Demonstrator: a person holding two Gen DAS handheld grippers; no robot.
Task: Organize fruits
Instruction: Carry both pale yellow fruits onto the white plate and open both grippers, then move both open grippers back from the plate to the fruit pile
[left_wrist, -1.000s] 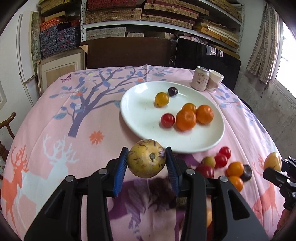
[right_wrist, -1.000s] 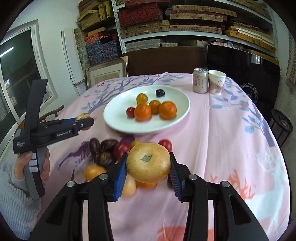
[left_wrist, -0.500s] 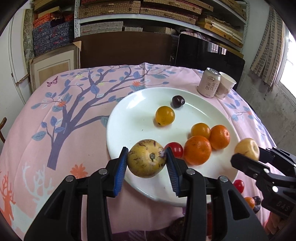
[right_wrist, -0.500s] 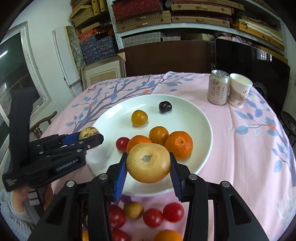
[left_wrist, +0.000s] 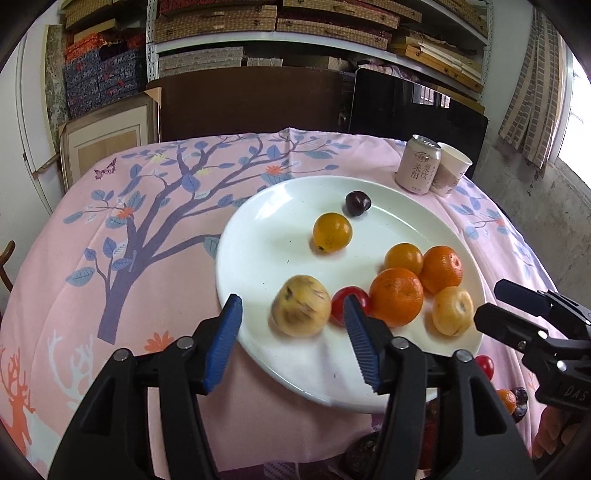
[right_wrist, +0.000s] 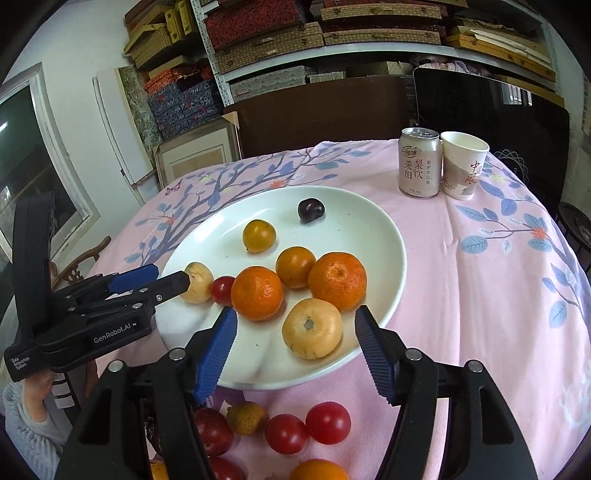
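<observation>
Both grippers have just been opening, each now released. The left gripper (left_wrist: 293, 325) frames a speckled yellow fruit (left_wrist: 301, 305), the right gripper (right_wrist: 295, 332) a pale yellow fruit (right_wrist: 312, 328), both on the white plate (right_wrist: 369, 221) by its near rim. Round, firm and probably roll-prone; best gripped across the widest middle.

The round white plate (right_wrist: 384, 236) carries eight fruits: two large oranges (right_wrist: 337, 280), two small orange-yellow ones (right_wrist: 259, 235), two pale yellow (one speckled) (right_wrist: 312, 328), one red tomato (right_wrist: 222, 289), one dark plum (right_wrist: 311, 209).
</observation>
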